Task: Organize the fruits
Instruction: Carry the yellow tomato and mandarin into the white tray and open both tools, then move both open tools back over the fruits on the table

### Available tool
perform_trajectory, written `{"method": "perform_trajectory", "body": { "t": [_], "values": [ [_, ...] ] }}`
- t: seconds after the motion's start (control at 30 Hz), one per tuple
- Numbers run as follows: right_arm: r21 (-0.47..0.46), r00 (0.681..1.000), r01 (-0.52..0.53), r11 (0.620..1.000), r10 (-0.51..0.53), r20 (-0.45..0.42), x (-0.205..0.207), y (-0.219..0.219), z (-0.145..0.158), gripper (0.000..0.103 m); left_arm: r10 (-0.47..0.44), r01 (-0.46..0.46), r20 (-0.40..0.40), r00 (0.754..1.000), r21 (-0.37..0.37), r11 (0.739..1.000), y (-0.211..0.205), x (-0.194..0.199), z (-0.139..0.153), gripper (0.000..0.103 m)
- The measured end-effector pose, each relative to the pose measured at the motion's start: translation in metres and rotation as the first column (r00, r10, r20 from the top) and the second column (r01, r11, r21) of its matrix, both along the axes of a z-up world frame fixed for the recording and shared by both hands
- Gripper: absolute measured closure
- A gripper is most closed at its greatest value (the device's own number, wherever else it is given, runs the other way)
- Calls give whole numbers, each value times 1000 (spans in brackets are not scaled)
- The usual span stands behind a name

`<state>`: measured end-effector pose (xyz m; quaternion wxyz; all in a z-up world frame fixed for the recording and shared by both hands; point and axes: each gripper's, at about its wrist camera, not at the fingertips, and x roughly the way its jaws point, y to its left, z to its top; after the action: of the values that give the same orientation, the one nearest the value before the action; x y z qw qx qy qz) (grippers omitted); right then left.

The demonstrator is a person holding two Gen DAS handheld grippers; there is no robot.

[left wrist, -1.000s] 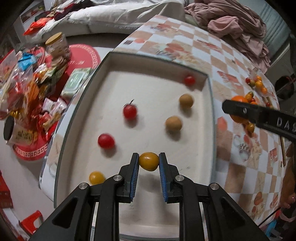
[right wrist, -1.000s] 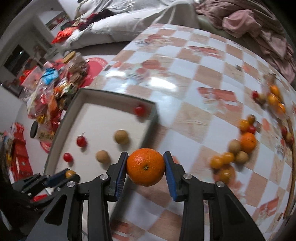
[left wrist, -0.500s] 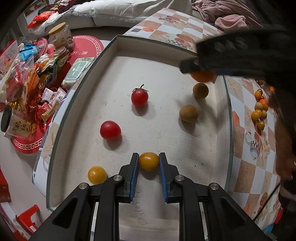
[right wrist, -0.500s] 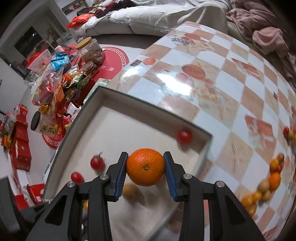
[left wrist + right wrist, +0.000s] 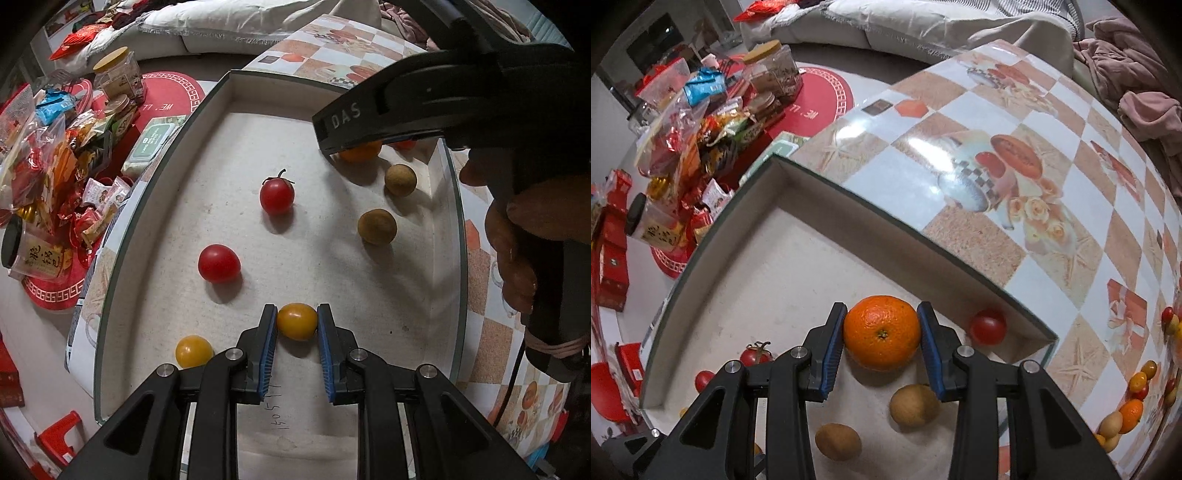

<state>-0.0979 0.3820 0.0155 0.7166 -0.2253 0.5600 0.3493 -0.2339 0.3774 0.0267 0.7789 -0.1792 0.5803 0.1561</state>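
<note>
A shallow white tray (image 5: 229, 122) sits on the checkered table. My left gripper (image 5: 296, 322) is shut on a yellow cherry tomato (image 5: 296, 320), low over the tray's near end. Another yellow tomato (image 5: 194, 351) lies to its left. Two red tomatoes (image 5: 277, 196) (image 5: 218, 263) and two brown longans (image 5: 376, 226) (image 5: 400, 180) lie on the tray floor. My right gripper (image 5: 882, 334) is shut on an orange (image 5: 882, 332), low in the tray's far right corner beside a red tomato (image 5: 988, 326). The orange also shows in the left wrist view (image 5: 360, 152), mostly hidden under the right gripper.
A pile of loose fruit (image 5: 1134, 402) lies on the table (image 5: 997, 229) right of the tray. Snack packets and jars (image 5: 55, 158) crowd a low red surface left of the tray. A sofa with pillows and clothes (image 5: 1130, 70) lies beyond the table.
My right gripper carried the orange from over the table to the left and down into the tray's far right corner. My left gripper sank slightly toward the tray floor with the yellow tomato.
</note>
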Motion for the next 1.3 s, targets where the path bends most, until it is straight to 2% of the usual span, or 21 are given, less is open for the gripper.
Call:
{"method": "perform_trajectory", "body": {
  "t": [0.27,0.37,0.43,0.47,0.5,0.67,0.77,1.07,1.3],
  "values": [
    [-18,999,-30,999,31,28,-4,2,0,60,-38,39,-21,999,57,998,-13,3,1,80],
    [-15,999,-37,999,37,15,-4,2,0,49,-48,50,-30,998,63,997,-16,4,2,78],
    [-9,999,-39,999,39,16,-6,1,1,47,-53,55,-31,998,65,996,-17,4,3,51],
    [-2,999,-39,999,39,13,-6,0,2,45,-50,51,-18,999,76,996,-18,3,6,30],
    [1,999,-38,999,38,11,-5,1,2,41,-47,46,5,999,93,995,-19,1,10,28],
    [27,1000,-22,999,22,6,-2,-4,9,35,-68,69,-14,998,93,993,-23,3,11,28],
    [54,1000,-8,999,8,-10,0,-7,16,21,-69,71,-23,997,92,993,-24,4,13,28],
    [166,993,117,979,-118,-3,8,-50,61,20,-141,143,-23,990,118,983,-40,17,25,28],
    [179,947,320,930,-318,-41,24,-137,72,21,-204,200,21,979,119,973,-67,47,43,28]
  ]
}}
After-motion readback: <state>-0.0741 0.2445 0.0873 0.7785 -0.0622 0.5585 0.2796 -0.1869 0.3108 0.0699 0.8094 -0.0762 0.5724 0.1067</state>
